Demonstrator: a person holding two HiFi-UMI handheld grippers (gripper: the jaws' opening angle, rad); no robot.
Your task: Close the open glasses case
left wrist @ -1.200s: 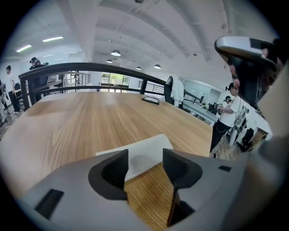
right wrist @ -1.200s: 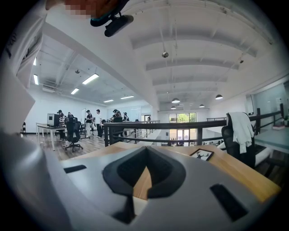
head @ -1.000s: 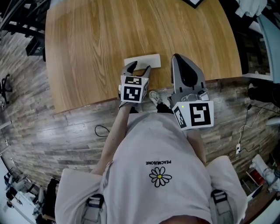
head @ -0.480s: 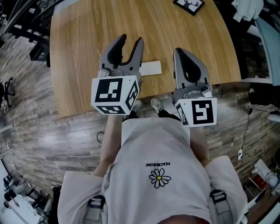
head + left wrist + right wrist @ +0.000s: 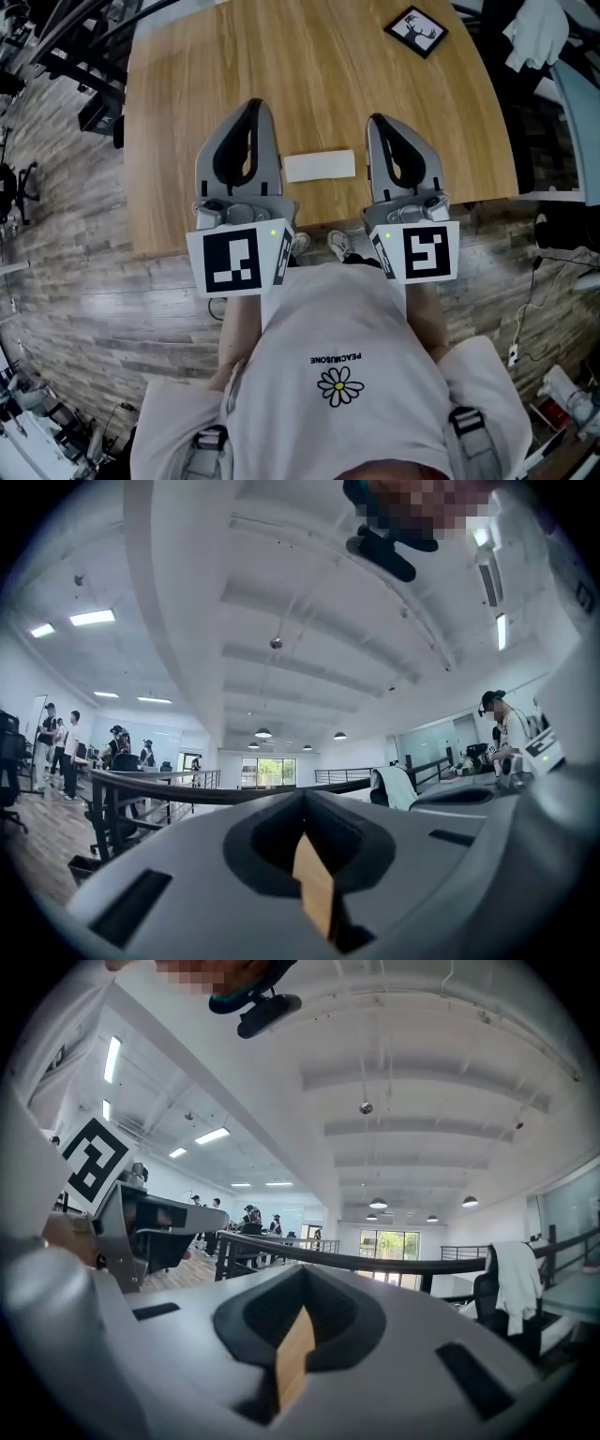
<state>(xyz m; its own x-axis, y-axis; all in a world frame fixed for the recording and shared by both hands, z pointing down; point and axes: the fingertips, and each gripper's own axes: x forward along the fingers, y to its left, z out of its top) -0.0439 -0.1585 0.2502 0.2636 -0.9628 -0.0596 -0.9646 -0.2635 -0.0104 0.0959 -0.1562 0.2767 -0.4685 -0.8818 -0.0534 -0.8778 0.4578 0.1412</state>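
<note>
Both pressed together, empty: left hand-held gripper (image 5: pixel 254 105); right hand-held gripper (image 5: pixel 377 121) | glasses case (image 5: pixel 320 166): seam indistinct

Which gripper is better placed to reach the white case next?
Left, narrowly: the white case abuts the left gripper in the head view; bare table separates it from the right gripper. Both jaws are shut, empty.

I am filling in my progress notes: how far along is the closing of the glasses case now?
Done, it seems: the glasses case lies flat as one slim white block on the table, with no lid standing up. In hand: nothing; the left gripper and the right gripper hang above the table edge, jaws together and empty. Left: apparently nothing.
</note>
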